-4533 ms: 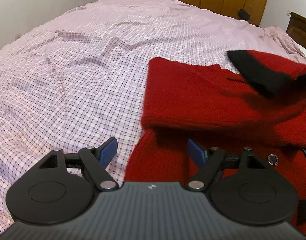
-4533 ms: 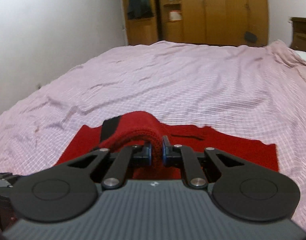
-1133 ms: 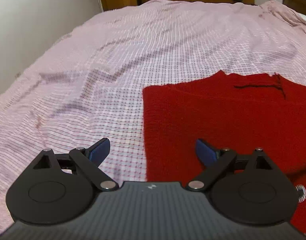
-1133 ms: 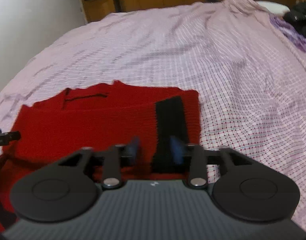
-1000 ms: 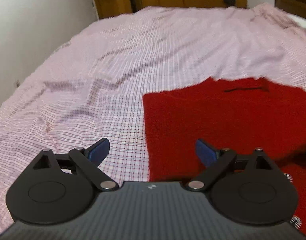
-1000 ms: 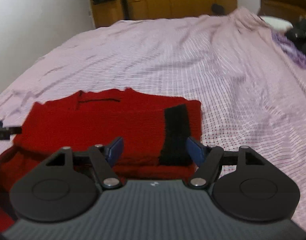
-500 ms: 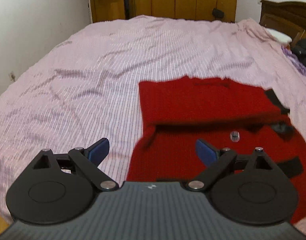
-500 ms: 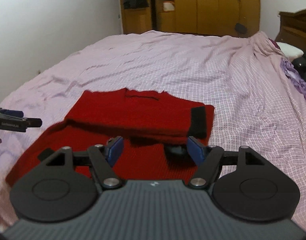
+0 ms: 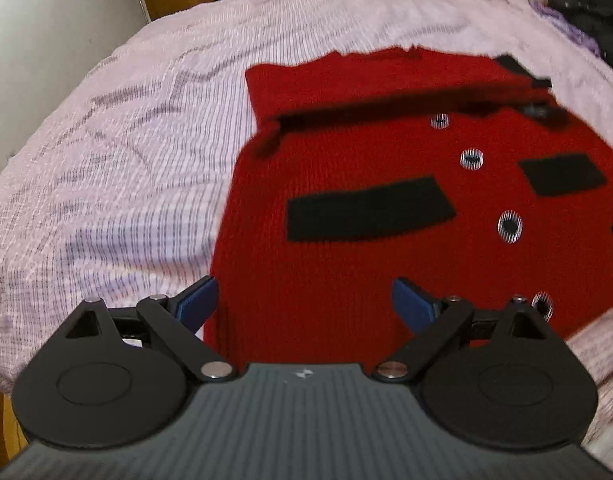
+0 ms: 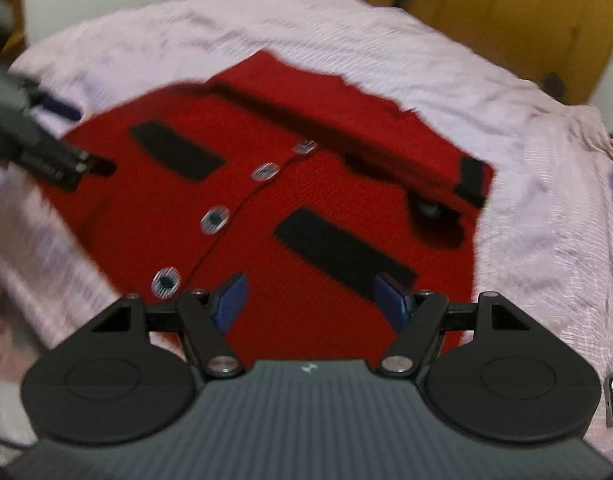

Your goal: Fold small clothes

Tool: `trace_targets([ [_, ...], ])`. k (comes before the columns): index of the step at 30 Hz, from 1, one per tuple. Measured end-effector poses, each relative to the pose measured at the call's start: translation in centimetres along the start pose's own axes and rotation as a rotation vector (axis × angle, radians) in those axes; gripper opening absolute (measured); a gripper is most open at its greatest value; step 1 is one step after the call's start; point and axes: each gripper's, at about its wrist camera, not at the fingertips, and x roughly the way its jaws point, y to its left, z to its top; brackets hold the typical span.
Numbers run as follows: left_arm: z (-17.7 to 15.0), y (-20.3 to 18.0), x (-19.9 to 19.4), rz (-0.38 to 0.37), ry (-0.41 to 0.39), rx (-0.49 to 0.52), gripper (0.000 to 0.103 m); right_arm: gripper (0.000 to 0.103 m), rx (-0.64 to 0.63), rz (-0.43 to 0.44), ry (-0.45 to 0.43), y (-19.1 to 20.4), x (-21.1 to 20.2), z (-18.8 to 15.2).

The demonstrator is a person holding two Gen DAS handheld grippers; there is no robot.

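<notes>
Two hand-held grippers hang over a red knitted cardigan (image 9: 346, 264) spread flat on a bed covered by a pink checked sheet (image 9: 118, 152). The left hand-held gripper (image 9: 304, 306) has its blue-padded fingers (image 9: 196, 300) spread wide with nothing between them; its left finger sits over the sheet just beside the cardigan's edge, its right finger over the red knit. The right hand-held gripper (image 10: 310, 300) also stands spread and empty, both fingers above the lower part of the garment. The cardigan lies front side up, showing black rectangular pocket bands (image 9: 366, 210) and a row of round striped buttons (image 9: 510, 226) down its middle. Its sleeves are folded across the upper part, forming a red band with a black cuff (image 10: 472, 180) at one end. In the right wrist view the left hand-held gripper shows at the left edge, over the cardigan's side. A wooden wardrobe (image 10: 506, 12) stands beyond the bed.
</notes>
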Motion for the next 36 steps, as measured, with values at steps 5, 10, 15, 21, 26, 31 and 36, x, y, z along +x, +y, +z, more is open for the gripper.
trace_targets([
  [5, -1.5, -0.4, 0.5, 0.009, 0.023, 0.032, 0.096, 0.072, -0.046, 0.022, 0.051, 1.5, 1.3, -0.7],
  [10, -2.9, -1.4, 0.5, -0.005, 0.039, 0.080, 0.096, 0.072, -0.175, 0.019, 0.109, 3.8, 2.1, -1.2],
  [15, -4.4, -2.5, 0.1, -0.014, 0.054, 0.116, 0.096, 0.072, -0.365, 0.022, 0.174, 6.4, 2.1, -2.5],
  [21, -4.8, -2.7, -0.3, -0.046, 0.064, 0.098, 0.096, 0.075, -0.491, -0.035, 0.233, 8.3, 3.5, -3.4],
  [26, -5.0, -2.2, -0.6, -0.065, 0.061, 0.073, 0.096, 0.076, -0.515, -0.142, 0.170, 8.8, 3.5, -2.6],
  [31, -5.0, -1.4, -1.1, -0.099, 0.036, 0.010, 0.096, 0.076, -0.433, -0.218, 0.029, 7.6, 1.1, -1.1],
  [36, -5.0, -1.3, -1.6, -0.141, 0.011, -0.005, 0.096, 0.075, -0.359, -0.203, 0.004, 6.2, 0.6, -0.4],
])
